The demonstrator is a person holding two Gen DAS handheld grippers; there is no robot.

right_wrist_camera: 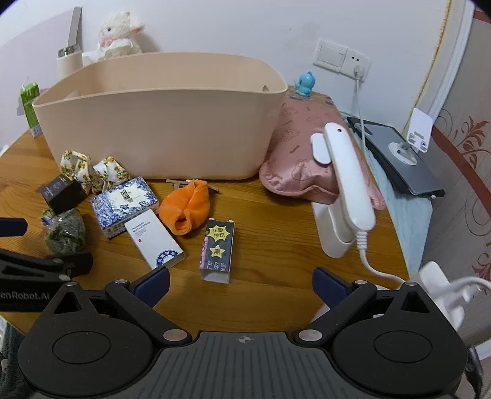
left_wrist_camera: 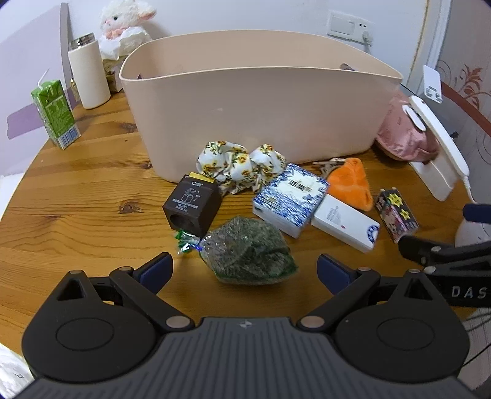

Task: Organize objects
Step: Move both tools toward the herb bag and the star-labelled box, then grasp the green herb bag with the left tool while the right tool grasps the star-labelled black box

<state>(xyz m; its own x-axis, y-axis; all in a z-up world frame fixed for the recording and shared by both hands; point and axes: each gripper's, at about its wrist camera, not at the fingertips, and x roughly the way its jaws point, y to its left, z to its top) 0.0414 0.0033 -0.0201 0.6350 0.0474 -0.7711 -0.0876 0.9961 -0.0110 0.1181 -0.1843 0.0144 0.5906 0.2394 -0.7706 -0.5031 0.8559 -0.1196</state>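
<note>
A beige plastic bin (left_wrist_camera: 254, 116) (right_wrist_camera: 159, 129) stands at the back of the wooden table. In front of it lie a floral scrunchie (left_wrist_camera: 239, 165) (right_wrist_camera: 92, 172), a dark brown box (left_wrist_camera: 191, 205) (right_wrist_camera: 61, 191), a clear bag of green stuff (left_wrist_camera: 248, 251) (right_wrist_camera: 64, 234), a blue-white tissue pack (left_wrist_camera: 288, 202) (right_wrist_camera: 122, 205), a white box (left_wrist_camera: 346, 227) (right_wrist_camera: 155, 242), an orange cloth (left_wrist_camera: 351, 184) (right_wrist_camera: 187, 208) and a small dark card box (left_wrist_camera: 397, 214) (right_wrist_camera: 218, 248). My left gripper (left_wrist_camera: 245, 270) is open and empty just before the green bag. My right gripper (right_wrist_camera: 241, 282) is open and empty, near the card box.
A green juice carton (left_wrist_camera: 55, 113), white thermos (left_wrist_camera: 87, 73) and plush lamb (left_wrist_camera: 125, 27) stand at the back left. A pink pouch (right_wrist_camera: 307, 165), white corded appliance (right_wrist_camera: 346, 184) and dark tablet (right_wrist_camera: 399, 159) are at the right. The table edge (right_wrist_camera: 402, 239) drops off at right.
</note>
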